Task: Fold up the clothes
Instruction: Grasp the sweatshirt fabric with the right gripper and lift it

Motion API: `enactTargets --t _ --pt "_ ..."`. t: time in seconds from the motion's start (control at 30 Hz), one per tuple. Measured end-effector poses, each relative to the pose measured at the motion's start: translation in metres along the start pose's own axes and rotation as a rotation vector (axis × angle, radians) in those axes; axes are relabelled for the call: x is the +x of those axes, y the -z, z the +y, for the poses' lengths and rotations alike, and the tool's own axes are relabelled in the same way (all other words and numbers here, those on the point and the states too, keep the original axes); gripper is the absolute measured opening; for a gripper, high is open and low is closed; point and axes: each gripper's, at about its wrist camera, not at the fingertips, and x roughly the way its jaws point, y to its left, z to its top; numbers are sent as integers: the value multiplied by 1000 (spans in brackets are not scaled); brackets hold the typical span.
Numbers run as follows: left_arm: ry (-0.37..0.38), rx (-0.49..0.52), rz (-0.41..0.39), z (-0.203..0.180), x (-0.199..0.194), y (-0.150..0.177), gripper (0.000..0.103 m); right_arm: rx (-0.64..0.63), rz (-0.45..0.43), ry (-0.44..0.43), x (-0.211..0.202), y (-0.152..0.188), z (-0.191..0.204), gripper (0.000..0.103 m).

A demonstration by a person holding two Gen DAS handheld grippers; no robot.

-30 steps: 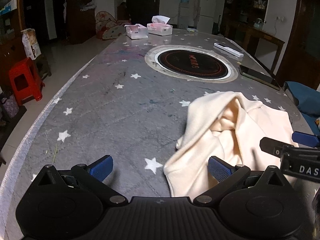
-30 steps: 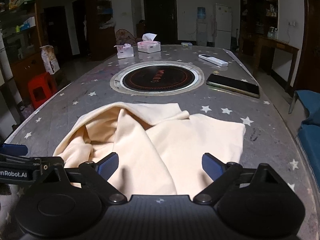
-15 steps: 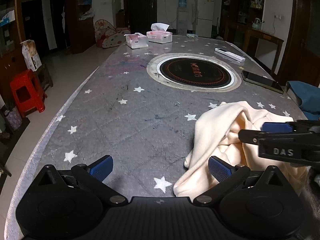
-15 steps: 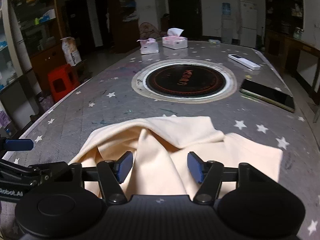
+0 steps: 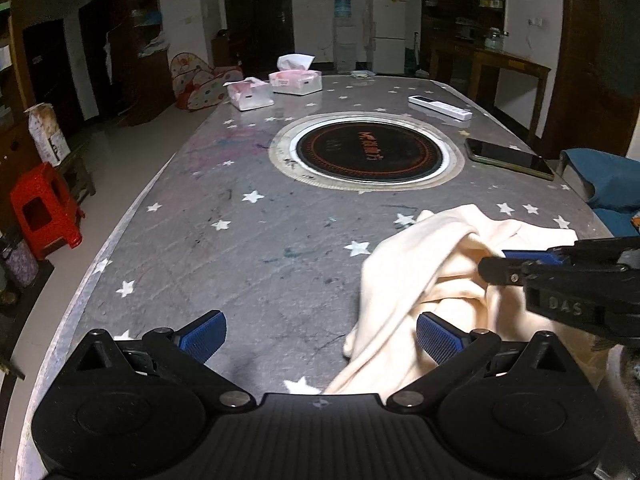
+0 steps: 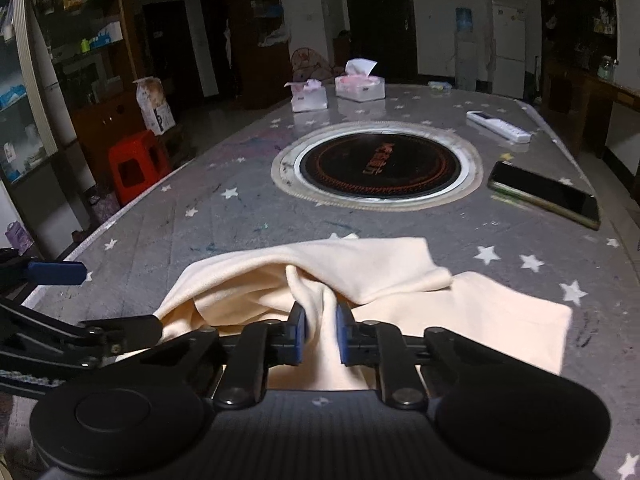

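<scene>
A cream garment point(image 5: 424, 272) lies crumpled on the grey star-patterned table point(image 5: 240, 240), at the near right in the left wrist view. In the right wrist view the cream garment point(image 6: 360, 276) lies just ahead. My right gripper point(image 6: 319, 334) is shut on a bunched fold of it and lifts that fold a little; it also shows in the left wrist view point(image 5: 496, 264). My left gripper point(image 5: 320, 338) is open and empty, low over the table, with the garment's left edge by its right finger point(image 5: 436, 338). It also shows at the left of the right wrist view point(image 6: 60, 276).
A round inset cooktop point(image 5: 370, 152) sits mid-table. A black phone point(image 5: 508, 158) and a white remote point(image 5: 440, 107) lie to its right. Two tissue boxes point(image 5: 276, 86) stand at the far end. A red stool point(image 5: 44, 208) is on the floor left. A blue chair point(image 5: 612, 184) is right.
My right gripper closed from wide open onto a fold of the garment and pulled it up and together. My left gripper stayed open and drew back a little.
</scene>
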Motion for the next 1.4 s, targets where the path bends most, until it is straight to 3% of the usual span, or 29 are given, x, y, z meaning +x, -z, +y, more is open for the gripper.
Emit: enactTargets --t 0.3,0.37,0.43,0.7,0.83,0.9,1.17,1.4 --pt "21 35 0 -15 4 -1 103 19 -45 29 -28 1 -15 7" --pt "24 36 2 -16 5 0 103 29 -48 10 -30 2 -17 11" --pt "21 40 2 -17 4 0 103 25 -36 -3 -26 1 -15 29" --pt "-1 41 2 -10 5 -1 103 6 13 -37 10 1 -2 33" --pt "-2 47 3 -9 6 -2 103 -8 22 -29 13 6 0 12" --pt "-2 53 4 -10 7 -2 103 -3 3 -18 4 7 -1 7" --pt "24 102 -23 -21 5 -5 103 1 -107 88 -52 13 -14 5" --pt "98 200 -38 -41 17 -8 99 81 -170 256 -106 40 -38 5"
